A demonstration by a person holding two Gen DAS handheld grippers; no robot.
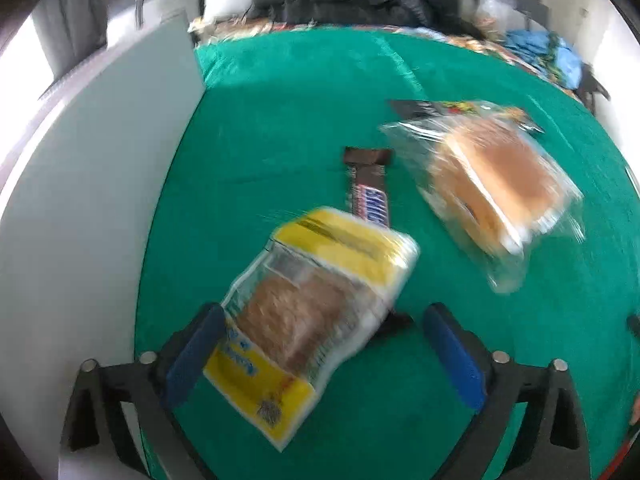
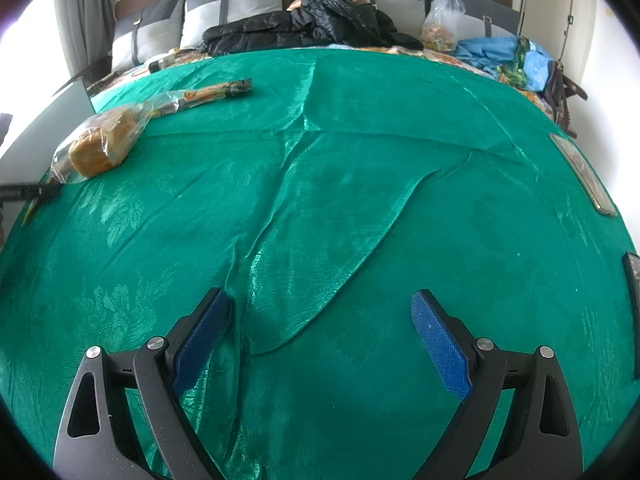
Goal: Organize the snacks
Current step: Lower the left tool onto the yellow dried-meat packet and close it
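Observation:
The left wrist view is blurred. A yellow and clear packet (image 1: 304, 304) with a brown cake inside lies slanted on the green cloth (image 1: 280, 120), between the blue pads of my left gripper (image 1: 324, 312). The jaws stand wide; the left pad is at the packet's edge and the right pad is clear of it. A brown chocolate bar (image 1: 370, 196) pokes out from under the packet's far end. A clear bag with a bun (image 1: 496, 188) lies to the right, over a dark packet (image 1: 424, 107). My right gripper (image 2: 320, 298) is open over bare cloth, far from the bun bag (image 2: 100, 144).
A grey panel (image 1: 84, 200) borders the cloth on the left. A long orange and black packet (image 2: 208, 94) lies behind the bun bag. A black jacket (image 2: 312, 24), pillows, a plastic bag (image 2: 442, 20) and blue clothing (image 2: 500, 54) lie beyond. Flat packets (image 2: 584, 176) sit at the right edge.

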